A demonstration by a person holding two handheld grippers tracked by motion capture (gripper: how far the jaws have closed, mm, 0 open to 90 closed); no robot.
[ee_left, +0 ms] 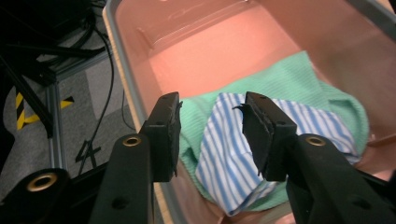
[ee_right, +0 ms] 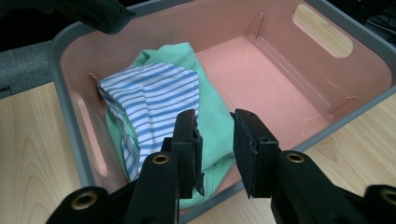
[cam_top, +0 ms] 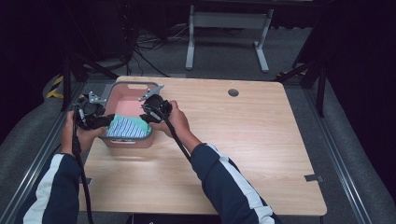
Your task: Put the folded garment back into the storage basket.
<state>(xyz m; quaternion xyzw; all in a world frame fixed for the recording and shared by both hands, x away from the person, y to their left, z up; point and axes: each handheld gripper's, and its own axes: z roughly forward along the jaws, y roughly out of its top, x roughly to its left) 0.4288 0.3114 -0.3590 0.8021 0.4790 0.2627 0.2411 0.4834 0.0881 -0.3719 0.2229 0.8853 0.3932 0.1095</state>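
Wood-topped table carries everything, with a small round grommet near its far edge. Close to the far left corner sits a pink basket with a grey rim, a slot handle cut into its end wall, and much of its floor bare at the far end. Two folded cloths lie inside, bunched against the basket's near end: a green waffle-weave cloth underneath, spreading toward the middle of the floor, and a blue-and-white striped cloth draped on top of it, reaching up the near wall.

Both forearms, in dark sleeves with white stripes, come in from the near edge. The left gripper hangs over the basket's left rim, its jaws spread with the striped cloth seen between and below them; the pads do not press on the fabric. The right gripper sits over the right rim at the near end, its jaws parted by a narrower gap above the green cloth, with nothing pinched between them.
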